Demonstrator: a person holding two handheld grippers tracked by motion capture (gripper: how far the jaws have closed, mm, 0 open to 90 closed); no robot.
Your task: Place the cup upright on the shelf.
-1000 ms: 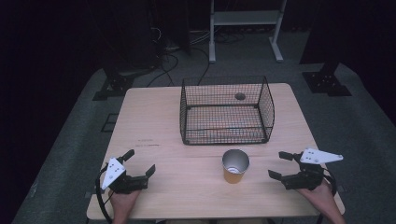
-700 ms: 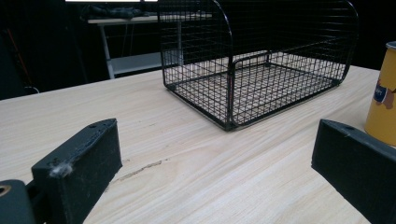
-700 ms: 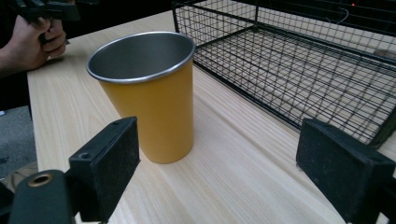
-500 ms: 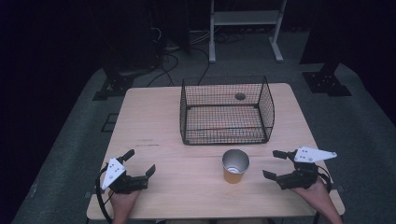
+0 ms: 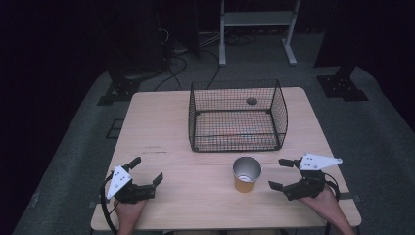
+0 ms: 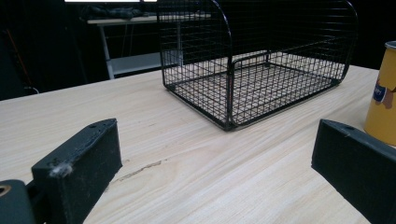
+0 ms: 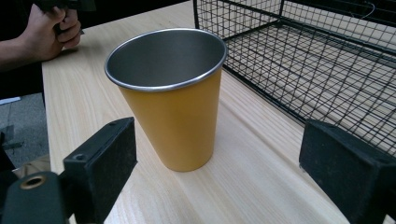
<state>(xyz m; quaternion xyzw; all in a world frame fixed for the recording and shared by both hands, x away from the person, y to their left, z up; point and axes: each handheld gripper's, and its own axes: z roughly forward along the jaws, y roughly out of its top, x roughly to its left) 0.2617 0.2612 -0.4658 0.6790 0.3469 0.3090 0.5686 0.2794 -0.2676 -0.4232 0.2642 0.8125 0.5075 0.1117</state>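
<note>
Pale wooden table (image 5: pixel 161 127); black wire basket (image 5: pixel 237 117) at the far middle, yellow metal cup (image 5: pixel 246 174) upright just near of it, apart.

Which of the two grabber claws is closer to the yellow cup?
The right gripper is closer. It sits just beside the yellow cup, jaws open toward it. The left gripper rests far across the table, near the front left corner.

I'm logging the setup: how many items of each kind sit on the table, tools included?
Yellow cup: 1
Wire basket: 1
Handheld tools, left tool and right tool: 2
Total: 4
</note>
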